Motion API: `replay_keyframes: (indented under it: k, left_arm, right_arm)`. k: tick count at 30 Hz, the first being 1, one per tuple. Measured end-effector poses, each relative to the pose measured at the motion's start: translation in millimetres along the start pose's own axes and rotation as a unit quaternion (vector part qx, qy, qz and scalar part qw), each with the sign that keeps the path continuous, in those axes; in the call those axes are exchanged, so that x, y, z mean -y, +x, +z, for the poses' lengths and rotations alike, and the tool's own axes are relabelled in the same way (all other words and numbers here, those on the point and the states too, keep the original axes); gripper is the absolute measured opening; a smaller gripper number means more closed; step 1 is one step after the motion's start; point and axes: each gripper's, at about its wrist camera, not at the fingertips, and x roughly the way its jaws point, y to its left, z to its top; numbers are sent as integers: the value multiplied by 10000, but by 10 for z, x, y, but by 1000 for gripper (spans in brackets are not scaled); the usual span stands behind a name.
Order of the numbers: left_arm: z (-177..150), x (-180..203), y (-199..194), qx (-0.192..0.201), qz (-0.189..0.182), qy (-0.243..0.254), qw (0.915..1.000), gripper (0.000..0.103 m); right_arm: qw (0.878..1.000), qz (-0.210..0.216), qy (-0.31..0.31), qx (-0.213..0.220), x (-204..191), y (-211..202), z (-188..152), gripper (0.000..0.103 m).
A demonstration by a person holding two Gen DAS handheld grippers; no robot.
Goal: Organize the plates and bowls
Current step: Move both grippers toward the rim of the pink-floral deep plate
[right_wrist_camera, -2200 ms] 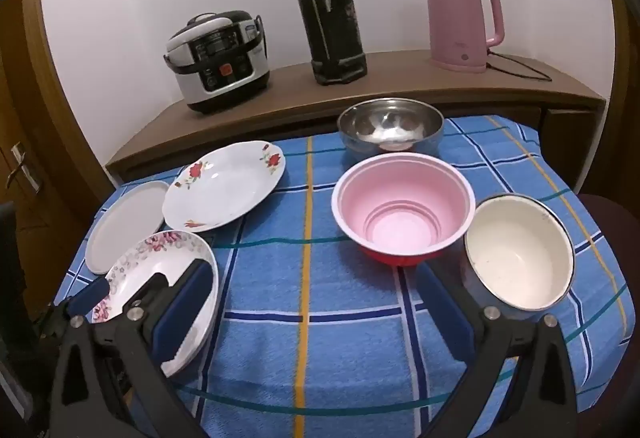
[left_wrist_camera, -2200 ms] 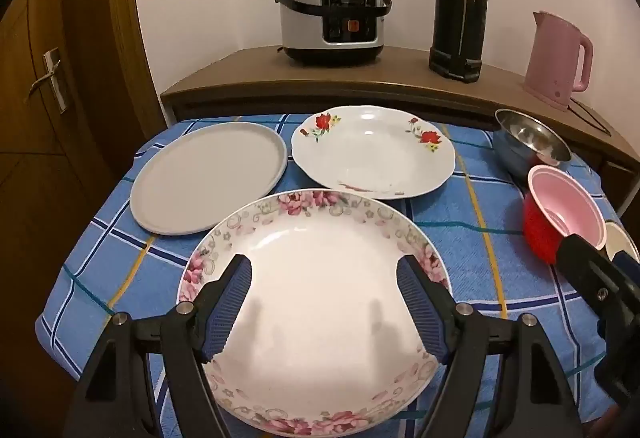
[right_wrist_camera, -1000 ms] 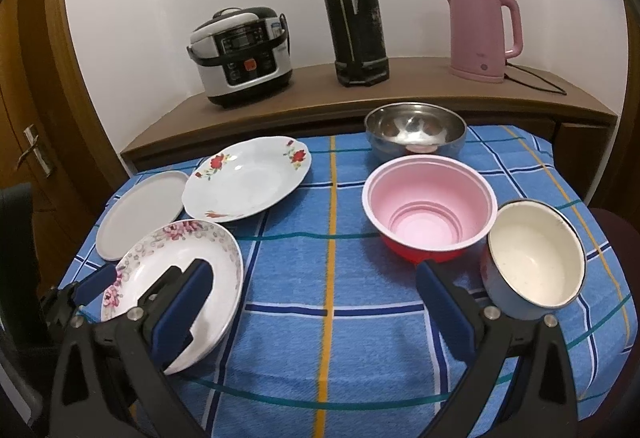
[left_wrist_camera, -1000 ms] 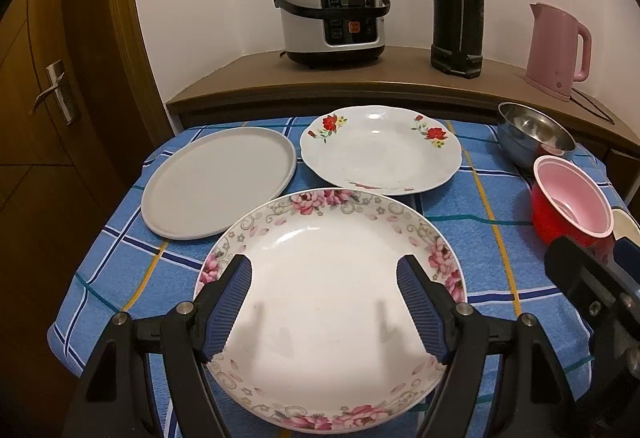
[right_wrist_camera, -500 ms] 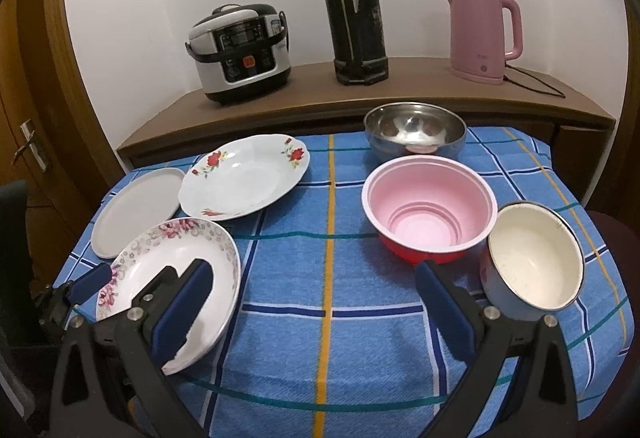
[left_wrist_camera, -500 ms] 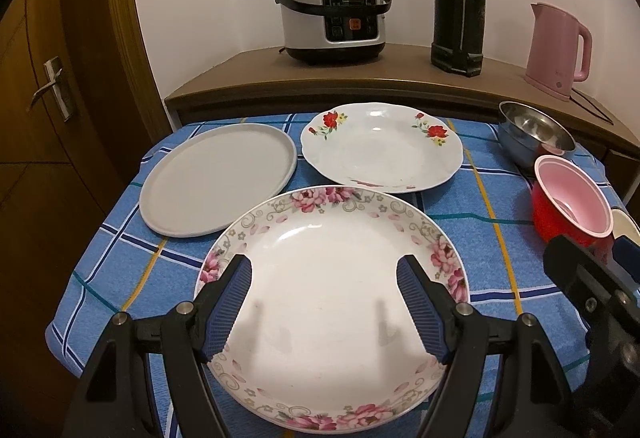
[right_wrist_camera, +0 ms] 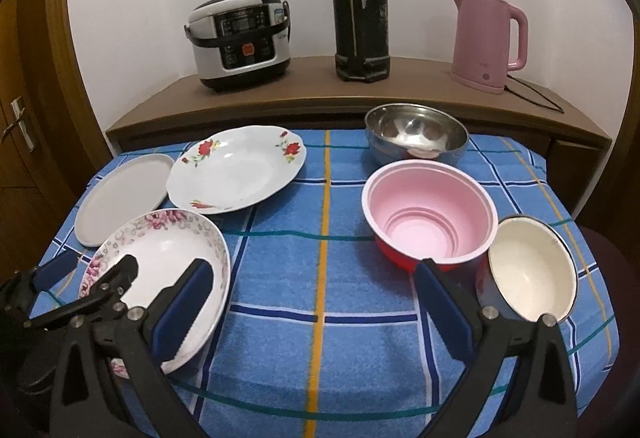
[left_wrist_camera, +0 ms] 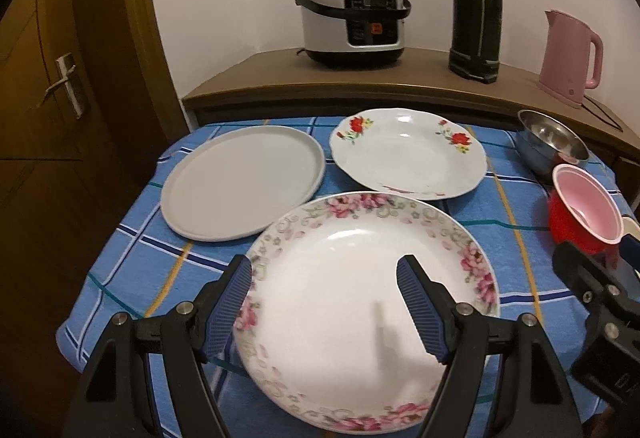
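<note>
Tools both gape wide, gripping nothing. Left tool [left_wrist_camera: 324, 302] hovers over the pink-flowered plate [left_wrist_camera: 360, 302] at the desk's [right_wrist_camera: 320, 310] near left corner; whether it touches the plate cannot be told. Right tool [right_wrist_camera: 312, 302] hangs over bare cloth at the near edge. Three plates: that one, a grey plate [left_wrist_camera: 244, 181] and a red-flowered plate [left_wrist_camera: 408, 153] toward the far left corner. Three bowls along the right edge: steel bowl [right_wrist_camera: 416, 133], pink bowl [right_wrist_camera: 430, 213], cream bowl [right_wrist_camera: 532, 274].
</note>
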Motion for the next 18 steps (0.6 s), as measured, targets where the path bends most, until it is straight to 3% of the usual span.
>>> replay_keyframes:
  k: [18]
  left_arm:
    - [-15, -452, 47, -132, 48, -248, 9996, 77]
  right_arm:
    - [9996, 76, -262, -3, -148, 56, 30, 95]
